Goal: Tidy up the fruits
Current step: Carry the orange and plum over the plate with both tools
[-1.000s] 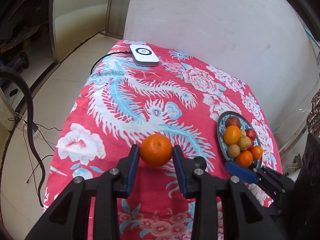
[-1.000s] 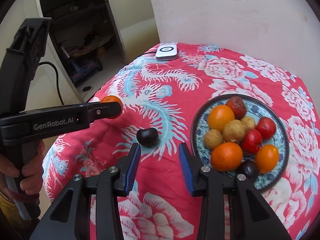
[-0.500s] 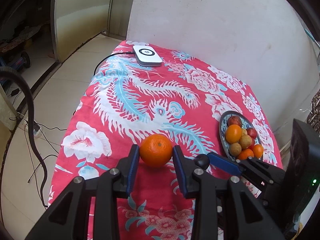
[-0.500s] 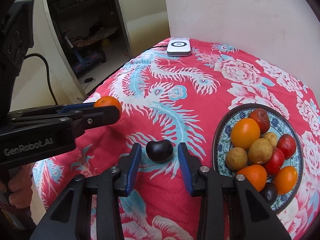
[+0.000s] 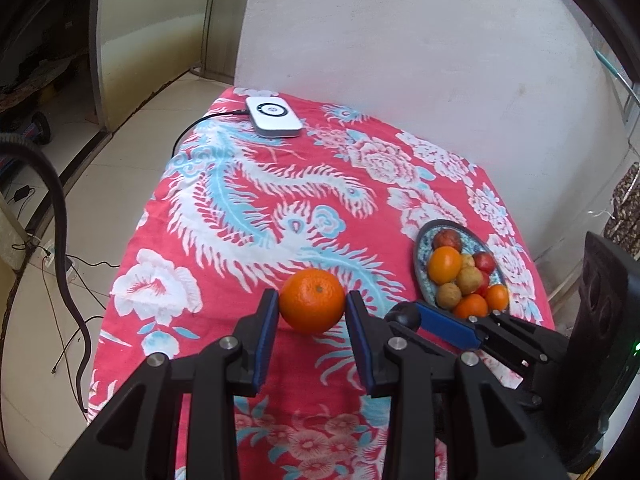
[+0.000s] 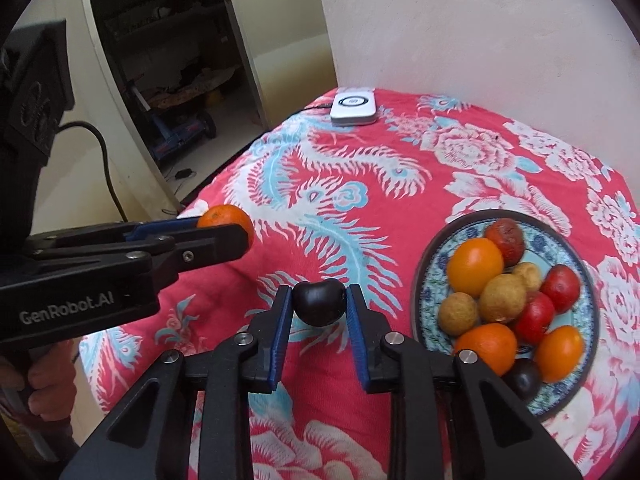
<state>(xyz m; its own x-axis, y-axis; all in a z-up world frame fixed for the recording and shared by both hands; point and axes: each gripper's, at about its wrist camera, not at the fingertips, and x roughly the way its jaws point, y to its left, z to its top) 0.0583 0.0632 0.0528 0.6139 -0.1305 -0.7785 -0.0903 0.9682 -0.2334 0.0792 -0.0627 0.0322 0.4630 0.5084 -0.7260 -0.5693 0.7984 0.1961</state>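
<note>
The right gripper [image 6: 316, 306] is seen with its jaws just closed in; the blue pads now press on both sides of a dark plum-like fruit [image 6: 319, 300], which is held at the cloth, with no lift discernible. The left gripper [image 5: 312, 306] is clamped on an orange [image 5: 312, 299], held above the near left part of the worktop [image 5: 248, 208]. To the right, a patterned plate [image 6: 568, 400] is noted, already loaded with oranges, red fruits, small brown fruits and one dark fruit. At the far edge a white device [image 5: 273, 121] with a cable is noted, well apart from the fruit.

Progress, as judged: most fruit is plated. Two pieces are left, both gripped; carrying to the plate and release are not yet done. No other loose fruit is visible on the cloth.
</note>
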